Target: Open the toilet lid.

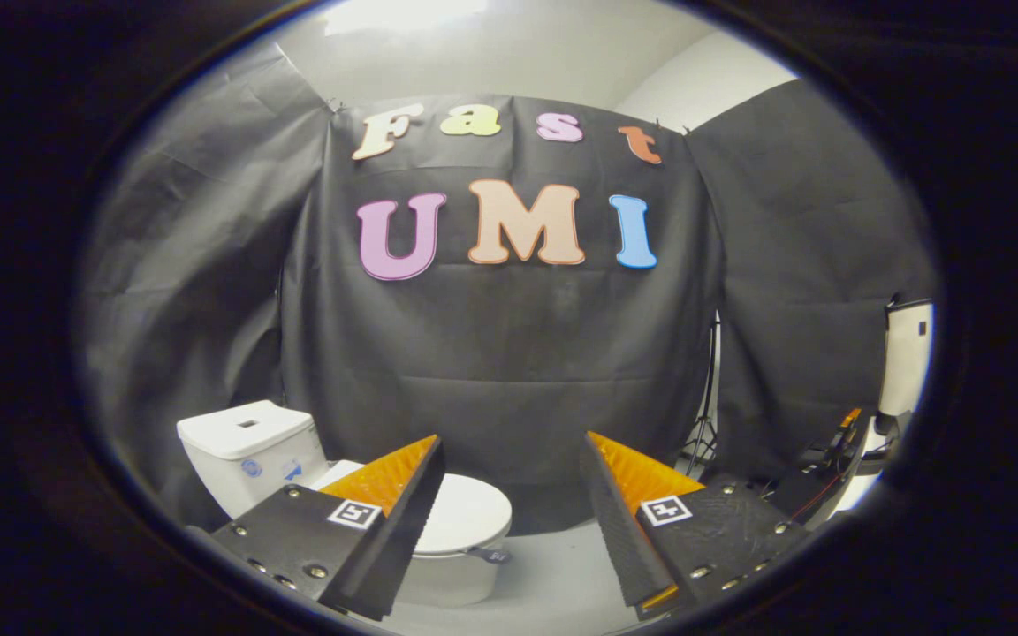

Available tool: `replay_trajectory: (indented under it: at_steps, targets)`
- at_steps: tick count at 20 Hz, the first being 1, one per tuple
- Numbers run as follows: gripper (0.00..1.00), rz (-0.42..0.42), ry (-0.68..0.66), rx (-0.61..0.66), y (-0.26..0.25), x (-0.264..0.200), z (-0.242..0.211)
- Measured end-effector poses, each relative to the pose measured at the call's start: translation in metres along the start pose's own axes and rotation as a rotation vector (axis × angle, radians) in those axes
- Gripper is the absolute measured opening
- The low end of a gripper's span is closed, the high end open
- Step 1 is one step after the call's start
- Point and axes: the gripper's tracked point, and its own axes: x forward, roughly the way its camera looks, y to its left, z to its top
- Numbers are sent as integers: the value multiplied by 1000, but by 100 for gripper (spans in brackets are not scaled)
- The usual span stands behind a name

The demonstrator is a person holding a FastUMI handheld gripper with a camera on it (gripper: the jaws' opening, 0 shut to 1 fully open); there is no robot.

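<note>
A white toilet stands on the floor against the black cloth wall, ahead and to the left of my fingers. Its tank (244, 446) is upright at the back left. The lid (465, 512) lies flat and closed over the bowl (447, 579), partly hidden behind my left finger (385, 521). A small dark tab (491, 556) sticks out at the lid's front rim. My gripper (513, 459) is open, nothing between the fingers, and it hovers well short of the toilet, with the lid's right part showing in the gap.
A pale floor (553, 574) runs between the fingers and to the cloth wall. A tripod stand (703, 424) rises at the right gap in the cloth. Dark equipment with cables (827, 468) and a white panel (907, 353) sit at the far right.
</note>
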Motion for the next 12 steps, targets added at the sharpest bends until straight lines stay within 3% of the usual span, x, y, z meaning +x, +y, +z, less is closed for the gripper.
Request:
replay_trajectory:
  at_steps: [7,12]
  targets:
    - [91,-3,30,25,-1,7,-10]
    - [92,-76,74,71,-14,22,-30]
